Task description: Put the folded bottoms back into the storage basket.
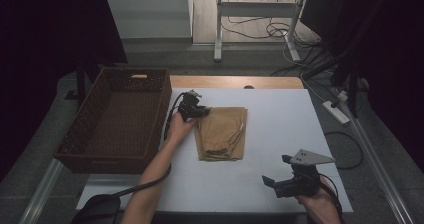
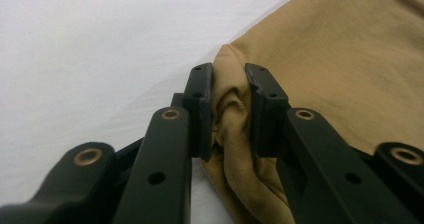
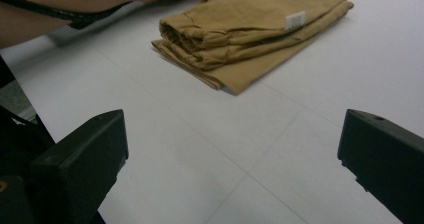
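A folded tan garment (image 1: 222, 132) lies in the middle of the white table top (image 1: 280, 129). My left gripper (image 1: 198, 112) sits at the garment's far left corner. In the left gripper view its jaws are shut on a bunched fold of the tan cloth (image 2: 227, 109), which is squeezed between the pads. My right gripper (image 1: 276, 173) is held near the table's front right edge, open and empty. In the right gripper view the folded garment (image 3: 250, 31) lies ahead of the wide-apart jaws, with a small white label (image 3: 295, 20) on its edge.
A brown woven basket (image 1: 117, 119) stands empty at the table's left side. Behind the table are a desk frame (image 1: 255, 14) and loose cables on the floor. A white power strip (image 1: 337, 112) lies to the right of the table.
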`<state>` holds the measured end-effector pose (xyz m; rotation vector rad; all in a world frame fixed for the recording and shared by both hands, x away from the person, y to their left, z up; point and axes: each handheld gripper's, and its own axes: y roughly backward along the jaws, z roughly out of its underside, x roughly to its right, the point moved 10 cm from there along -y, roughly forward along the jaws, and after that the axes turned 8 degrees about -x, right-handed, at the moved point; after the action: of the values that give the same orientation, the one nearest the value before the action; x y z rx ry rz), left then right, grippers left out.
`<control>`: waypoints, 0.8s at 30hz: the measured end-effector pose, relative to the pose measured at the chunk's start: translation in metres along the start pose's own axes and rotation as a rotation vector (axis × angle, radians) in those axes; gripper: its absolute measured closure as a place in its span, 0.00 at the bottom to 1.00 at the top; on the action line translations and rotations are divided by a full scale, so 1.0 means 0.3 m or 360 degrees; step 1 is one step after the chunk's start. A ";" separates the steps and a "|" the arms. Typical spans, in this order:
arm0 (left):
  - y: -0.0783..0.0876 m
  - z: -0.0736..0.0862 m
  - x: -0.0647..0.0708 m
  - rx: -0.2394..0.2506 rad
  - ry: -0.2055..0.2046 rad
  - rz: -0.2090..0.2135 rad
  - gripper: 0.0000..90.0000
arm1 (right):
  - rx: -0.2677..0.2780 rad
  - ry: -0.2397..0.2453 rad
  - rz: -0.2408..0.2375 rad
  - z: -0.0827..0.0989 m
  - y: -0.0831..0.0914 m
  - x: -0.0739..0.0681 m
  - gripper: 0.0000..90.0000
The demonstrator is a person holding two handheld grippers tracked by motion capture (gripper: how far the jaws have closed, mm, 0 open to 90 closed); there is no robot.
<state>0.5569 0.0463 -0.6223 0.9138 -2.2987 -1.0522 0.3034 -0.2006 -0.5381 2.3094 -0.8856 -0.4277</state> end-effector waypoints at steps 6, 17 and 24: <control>0.000 0.000 0.000 0.0004 0.0018 0.0011 0.82 | -0.0017 0.0007 -0.0085 -0.020 -0.042 -0.018 0.01; 0.000 0.001 0.000 0.0009 0.0020 0.0001 0.82 | -0.0118 0.0062 -0.0116 -0.042 -0.128 -0.031 0.01; -0.001 0.001 0.001 0.0013 0.0018 -0.0004 0.82 | -0.0191 0.0030 -0.0203 -0.065 -0.188 -0.045 0.01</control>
<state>0.5567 0.0462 -0.6226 0.9239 -2.2946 -1.0369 0.3306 -0.1501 -0.5592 2.2625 -0.6869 -0.4985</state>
